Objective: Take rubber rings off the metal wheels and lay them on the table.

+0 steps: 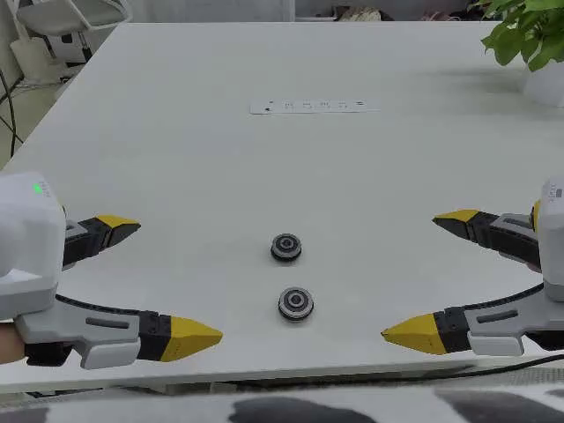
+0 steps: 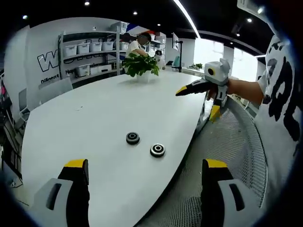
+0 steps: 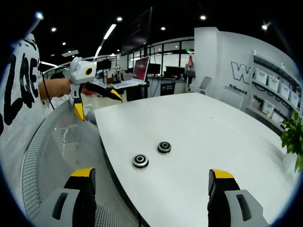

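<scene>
Wheels (image 1: 285, 248) too small for ring detail; plant (image 1: 526, 31) cropped.

Open table (image 1: 176, 132) around wheels (image 1: 285, 248); plant (image 1: 527, 35) far corner.

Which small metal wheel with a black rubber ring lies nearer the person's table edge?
The lower wheel in the head view, slightly right; the other wheel sits farther toward the white strip.
</scene>
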Available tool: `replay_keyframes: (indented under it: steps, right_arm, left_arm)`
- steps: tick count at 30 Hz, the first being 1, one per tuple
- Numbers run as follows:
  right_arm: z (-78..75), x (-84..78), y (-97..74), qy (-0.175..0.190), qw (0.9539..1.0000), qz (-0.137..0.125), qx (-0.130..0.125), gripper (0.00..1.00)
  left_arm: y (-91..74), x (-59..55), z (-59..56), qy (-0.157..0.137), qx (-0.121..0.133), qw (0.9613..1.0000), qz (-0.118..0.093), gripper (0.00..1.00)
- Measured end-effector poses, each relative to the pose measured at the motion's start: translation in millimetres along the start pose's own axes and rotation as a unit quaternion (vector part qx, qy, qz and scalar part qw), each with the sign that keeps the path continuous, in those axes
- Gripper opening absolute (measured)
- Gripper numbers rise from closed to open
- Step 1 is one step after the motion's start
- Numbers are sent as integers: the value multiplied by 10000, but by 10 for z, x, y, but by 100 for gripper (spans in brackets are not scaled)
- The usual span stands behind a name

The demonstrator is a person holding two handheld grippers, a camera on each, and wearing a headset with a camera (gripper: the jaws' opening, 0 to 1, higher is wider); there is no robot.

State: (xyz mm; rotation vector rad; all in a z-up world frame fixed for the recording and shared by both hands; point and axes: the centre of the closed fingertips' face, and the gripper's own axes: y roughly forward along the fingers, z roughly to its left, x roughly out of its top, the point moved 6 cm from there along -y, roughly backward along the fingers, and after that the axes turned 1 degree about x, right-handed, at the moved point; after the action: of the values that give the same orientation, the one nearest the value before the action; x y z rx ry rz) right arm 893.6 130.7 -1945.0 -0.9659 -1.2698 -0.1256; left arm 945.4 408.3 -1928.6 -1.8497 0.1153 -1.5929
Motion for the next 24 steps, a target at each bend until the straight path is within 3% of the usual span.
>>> replay_keyframes:
  steps: [24]
  right_arm:
    - [6,-41,-2,-12,10000,57,35,99]
  left_arm:
    - [37,6,-36,32,-67,10000,47,99]
